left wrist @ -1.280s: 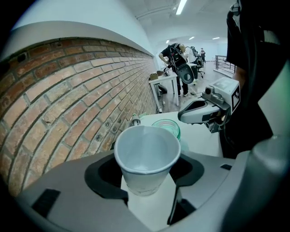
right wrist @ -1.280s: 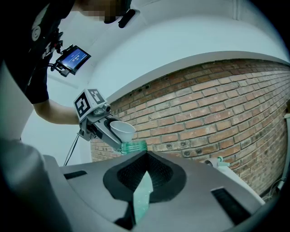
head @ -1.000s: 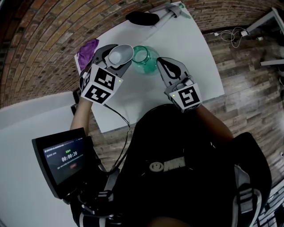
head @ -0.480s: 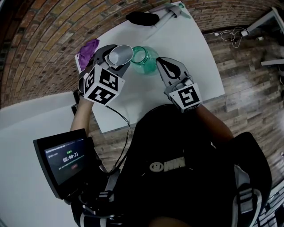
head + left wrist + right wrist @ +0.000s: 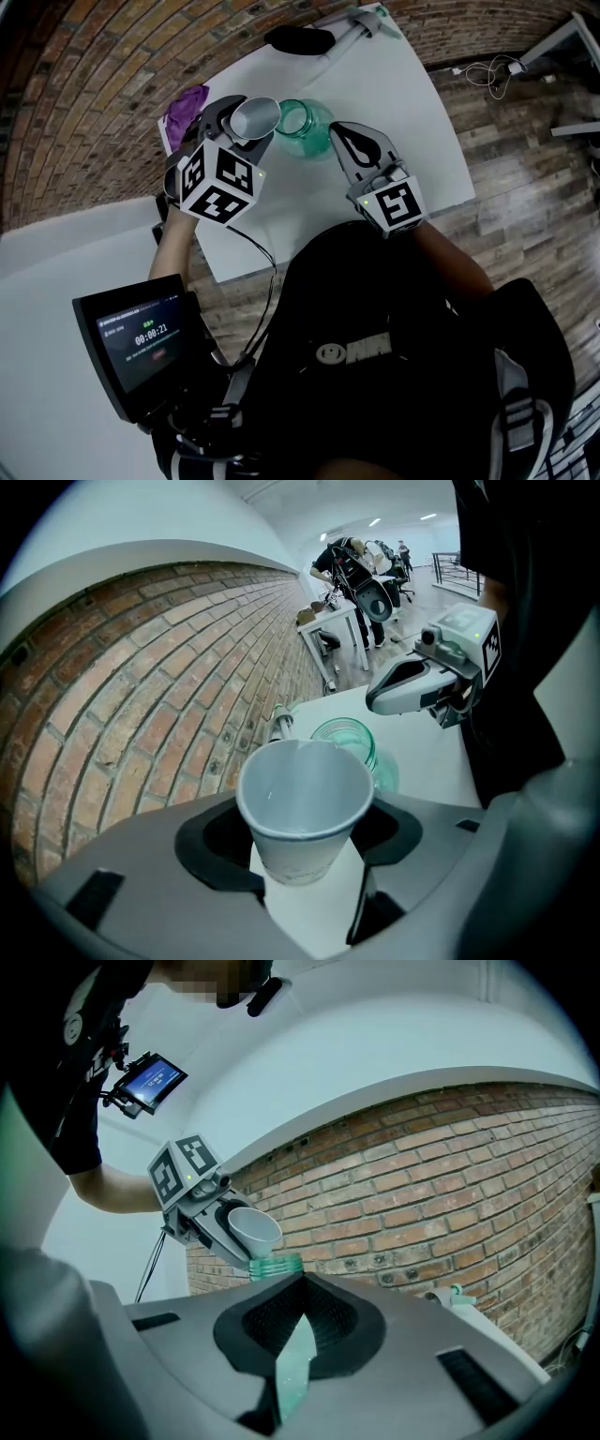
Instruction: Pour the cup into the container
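My left gripper (image 5: 246, 111) is shut on a white paper cup (image 5: 255, 115), held above the table and tipped so its rim leans toward the mouth of the green glass jar (image 5: 307, 128). In the left gripper view the cup (image 5: 305, 794) sits between both jaws, and I see nothing inside it; the jar (image 5: 349, 738) stands just beyond it. My right gripper (image 5: 339, 131) lies level at the jar's right side, jaws together and holding nothing; whether it touches the jar is unclear. The right gripper view shows the jar's neck (image 5: 277, 1266) over its jaws.
The jar stands on a white table (image 5: 403, 103) against a brick wall. A purple cloth (image 5: 185, 103) lies at the table's left corner; a black object (image 5: 300, 39) and a white-green tool (image 5: 361, 23) lie at the far end. A small screen (image 5: 131, 337) sits low left.
My left gripper has rolled slightly with the cup, tipping it a little more toward the jar. The right gripper and the jar have stayed put.
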A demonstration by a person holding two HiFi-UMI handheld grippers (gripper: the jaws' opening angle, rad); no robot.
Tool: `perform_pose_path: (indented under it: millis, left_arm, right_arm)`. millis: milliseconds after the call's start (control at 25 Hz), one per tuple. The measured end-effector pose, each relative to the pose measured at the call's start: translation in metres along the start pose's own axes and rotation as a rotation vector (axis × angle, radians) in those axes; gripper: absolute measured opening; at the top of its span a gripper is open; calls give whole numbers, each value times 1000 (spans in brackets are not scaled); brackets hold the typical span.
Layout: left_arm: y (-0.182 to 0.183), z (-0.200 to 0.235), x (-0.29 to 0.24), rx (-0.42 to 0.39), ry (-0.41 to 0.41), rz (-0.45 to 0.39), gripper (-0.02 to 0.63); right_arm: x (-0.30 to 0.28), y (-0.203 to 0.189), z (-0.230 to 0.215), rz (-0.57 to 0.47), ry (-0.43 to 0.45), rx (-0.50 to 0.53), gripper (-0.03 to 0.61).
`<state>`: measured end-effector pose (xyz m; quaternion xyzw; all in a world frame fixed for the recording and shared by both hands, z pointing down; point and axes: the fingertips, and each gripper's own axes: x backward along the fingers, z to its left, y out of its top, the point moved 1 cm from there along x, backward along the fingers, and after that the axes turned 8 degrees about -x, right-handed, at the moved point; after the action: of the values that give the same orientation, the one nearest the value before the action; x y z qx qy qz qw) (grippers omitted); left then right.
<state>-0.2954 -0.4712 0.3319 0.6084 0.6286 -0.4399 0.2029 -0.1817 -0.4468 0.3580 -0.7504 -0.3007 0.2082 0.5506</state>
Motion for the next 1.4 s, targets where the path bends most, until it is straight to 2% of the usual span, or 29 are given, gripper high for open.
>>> perform_pose_path:
  millis: [200, 400, 920, 1400]
  left_arm:
    - [1, -1, 0, -35, 8, 16, 293]
    - [2, -1, -1, -48, 7, 21, 293]
    - [2, -2, -1, -56, 5, 33, 293]
    - [1, -2, -1, -76, 9, 50, 293]
  right_arm:
    - [-1, 1, 1, 0, 2, 12, -2]
    - [-3, 9, 5, -6, 12, -21, -2]
    - [0, 2, 1, 0, -1, 16, -2]
    - [-3, 9, 7, -7, 21, -25, -2]
